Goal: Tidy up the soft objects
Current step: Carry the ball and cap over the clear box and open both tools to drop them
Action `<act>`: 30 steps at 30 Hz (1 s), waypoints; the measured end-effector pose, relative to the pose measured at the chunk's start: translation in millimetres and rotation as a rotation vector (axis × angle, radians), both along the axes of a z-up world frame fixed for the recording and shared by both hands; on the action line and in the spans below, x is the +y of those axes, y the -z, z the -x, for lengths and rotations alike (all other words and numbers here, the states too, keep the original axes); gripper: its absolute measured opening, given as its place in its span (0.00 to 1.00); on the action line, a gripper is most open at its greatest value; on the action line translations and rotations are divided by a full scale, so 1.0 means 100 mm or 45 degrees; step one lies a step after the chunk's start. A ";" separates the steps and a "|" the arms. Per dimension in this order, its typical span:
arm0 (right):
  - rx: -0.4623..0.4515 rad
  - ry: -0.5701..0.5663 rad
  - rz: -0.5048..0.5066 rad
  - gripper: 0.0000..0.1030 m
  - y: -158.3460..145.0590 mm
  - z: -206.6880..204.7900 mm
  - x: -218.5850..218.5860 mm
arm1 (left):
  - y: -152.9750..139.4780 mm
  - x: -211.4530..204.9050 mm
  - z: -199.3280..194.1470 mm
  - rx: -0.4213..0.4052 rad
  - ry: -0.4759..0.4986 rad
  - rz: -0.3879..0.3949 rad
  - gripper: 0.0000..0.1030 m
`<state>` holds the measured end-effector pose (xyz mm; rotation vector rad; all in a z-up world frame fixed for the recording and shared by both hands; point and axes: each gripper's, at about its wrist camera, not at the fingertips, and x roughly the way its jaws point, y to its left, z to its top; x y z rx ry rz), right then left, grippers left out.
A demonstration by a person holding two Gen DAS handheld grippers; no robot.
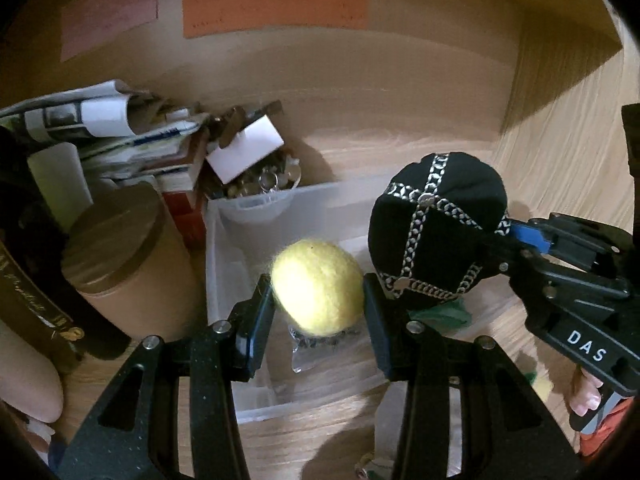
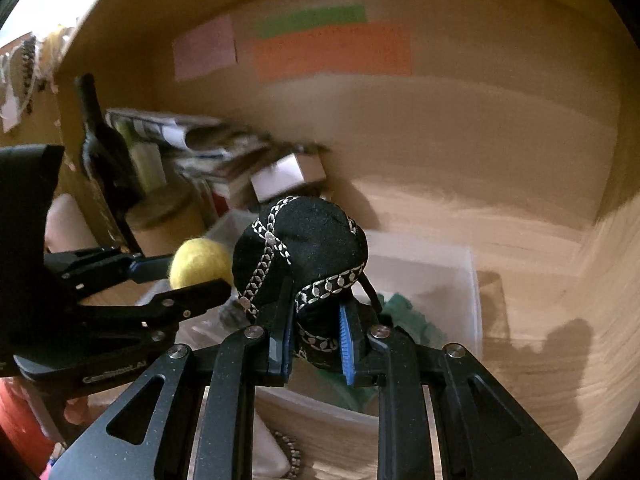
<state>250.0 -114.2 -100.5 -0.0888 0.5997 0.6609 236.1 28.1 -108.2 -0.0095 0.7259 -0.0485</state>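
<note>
My left gripper (image 1: 318, 296) is shut on a yellow felt ball (image 1: 318, 288) and holds it above a clear plastic bin (image 1: 224, 240). My right gripper (image 2: 314, 340) is shut on a black soft ball with silver chain trim (image 2: 304, 252), also above the bin (image 2: 472, 280). In the left wrist view the black ball (image 1: 436, 228) hangs just right of the yellow ball, with the right gripper (image 1: 502, 232) behind it. In the right wrist view the yellow ball (image 2: 200, 264) and left gripper (image 2: 188, 276) sit just left of the black ball. Something green (image 2: 404, 316) lies in the bin.
A brown cylindrical tin (image 1: 124, 264) stands left of the bin. Behind it are stacked papers (image 1: 104, 132) and a small tub of metal bits (image 1: 260, 188). A cardboard wall with coloured paper labels (image 1: 276, 12) closes the back. Wooden surface (image 1: 560, 152) lies to the right.
</note>
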 end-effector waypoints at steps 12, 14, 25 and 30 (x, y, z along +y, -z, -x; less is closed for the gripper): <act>0.080 0.004 0.070 0.22 0.20 -0.14 0.07 | 0.17 -0.03 -0.10 0.055 -0.005 -0.044 0.44; 0.080 0.010 0.085 0.29 0.21 -0.14 0.09 | 0.16 -0.03 -0.08 0.053 -0.007 -0.050 0.48; 0.048 0.033 0.060 0.56 0.06 -0.07 0.00 | -0.03 0.09 0.05 -0.005 -0.031 0.007 0.75; -0.018 0.042 -0.007 0.73 -0.12 0.09 -0.15 | -0.24 0.11 0.26 -0.091 -0.038 0.007 0.91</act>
